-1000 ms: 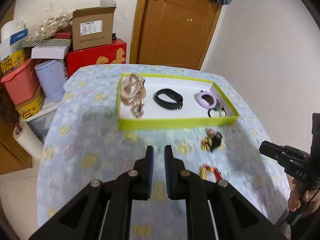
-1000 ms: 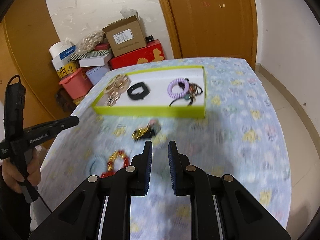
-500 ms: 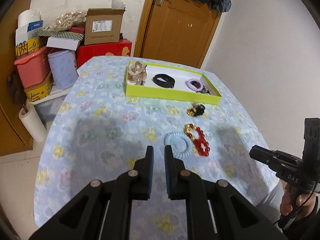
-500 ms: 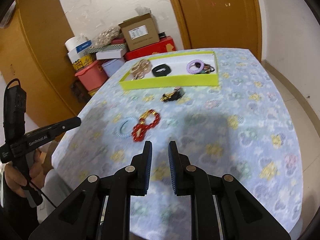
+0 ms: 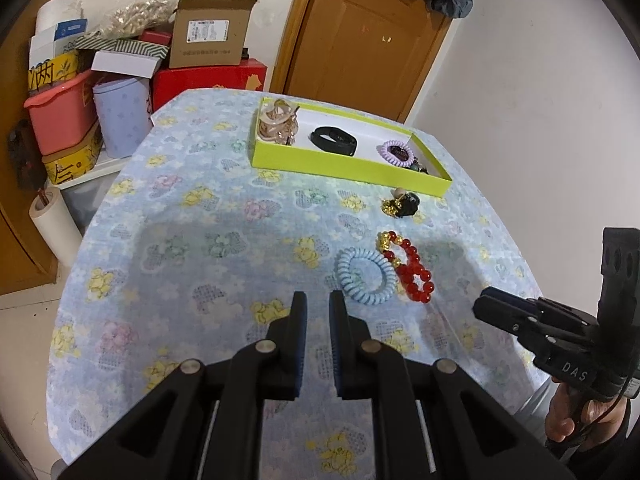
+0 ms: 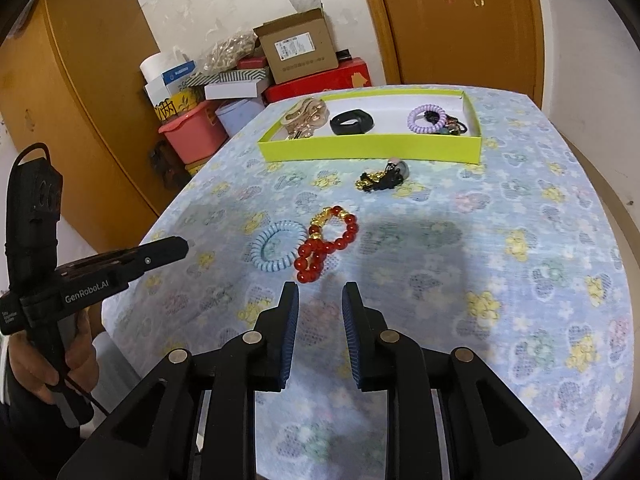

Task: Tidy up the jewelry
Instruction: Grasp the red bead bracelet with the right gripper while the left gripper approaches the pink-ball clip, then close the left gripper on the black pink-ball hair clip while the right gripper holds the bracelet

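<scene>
A lime-green tray at the table's far end holds a gold chain piece, a black band and a purple spiral tie. On the cloth nearer me lie a gold-and-black trinket, a red bead bracelet and a blue spiral hair tie. My left gripper hovers just short of the blue tie, its jaws opening with nothing between them. My right gripper hovers just short of the red bracelet, also opening and empty.
Boxes, a pink tub and a paper roll are stacked left of the floral-clothed table, with a wooden door behind. A hand holds the right gripper at the table's right edge.
Both grippers have pulled back from the tray toward the table's near end. The blue tie and the whole red bracelet have come into view. Both pairs of jaws have parted slightly.
</scene>
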Available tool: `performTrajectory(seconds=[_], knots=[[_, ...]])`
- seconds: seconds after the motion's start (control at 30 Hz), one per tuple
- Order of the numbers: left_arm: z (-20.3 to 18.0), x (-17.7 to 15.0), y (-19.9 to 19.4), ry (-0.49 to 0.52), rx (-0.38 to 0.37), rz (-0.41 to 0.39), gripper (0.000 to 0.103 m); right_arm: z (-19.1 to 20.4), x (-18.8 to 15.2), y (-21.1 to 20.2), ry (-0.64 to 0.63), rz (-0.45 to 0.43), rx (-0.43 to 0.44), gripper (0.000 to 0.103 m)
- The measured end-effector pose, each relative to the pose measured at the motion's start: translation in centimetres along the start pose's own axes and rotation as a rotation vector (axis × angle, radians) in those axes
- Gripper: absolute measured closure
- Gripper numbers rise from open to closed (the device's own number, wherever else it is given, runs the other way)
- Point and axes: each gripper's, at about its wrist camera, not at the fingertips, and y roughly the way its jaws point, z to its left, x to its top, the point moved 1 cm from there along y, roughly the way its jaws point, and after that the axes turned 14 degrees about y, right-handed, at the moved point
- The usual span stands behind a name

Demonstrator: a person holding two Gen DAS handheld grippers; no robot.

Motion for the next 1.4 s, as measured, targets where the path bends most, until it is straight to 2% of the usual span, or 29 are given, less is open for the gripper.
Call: performTrajectory(seconds=[0.03,0.1,0.23,0.4,0.6,0.63,0.7,0.73,1.0,1.4], knots=[[0.0,0.1,0.2,0.005,0.0,-0.003,0.084,0.2,0.0,0.3,-0.004,0.006,0.002,0.08],[0.0,0.4,0.6,0.006,-0.008,-0.004,0.081,0.6,0.2,1.0,-0.016,0.012,0.0,0.079],[0.0,0.8,1.3,0.018,-0.018,0.006,0.081,1.4,0.7,2.1,-0.012,0.022,0.007,0.075],[0.3,1.3,1.5,0.009,-0.019,0.004,0.081,2.4,1.1,3.6,-0.044,0.034,-0.003,0.075],[0.4,1.8,2.2,0.011,-0.028,0.014,0.081,1.8,1.9,5.7,-0.043,0.052,-0.038,0.075],[0.4,1.9,2.4,0.013,-0.03,0.016,0.081,1.5,1.9,6.0,-0.04,0.059,-0.042,0.077],[0.1,2.1,2.8,0.018,-0.038,0.022,0.081,1.2,1.8,6.2,-0.036,0.065,-0.048,0.09],[0.0,2.2,3.1,0.019,-0.045,0.026,0.081,0.9,1.8,6.3,-0.034,0.066,-0.05,0.093],[-0.9,3.0,4.8,0.042,-0.064,0.048,0.081,-0.4,2.0,4.6,-0.033,0.03,-0.038,0.094],[-2.7,6.8,7.1,0.119,-0.072,0.049,0.081,-3.0,4.0,1.1,0.019,-0.047,-0.012,0.094]])
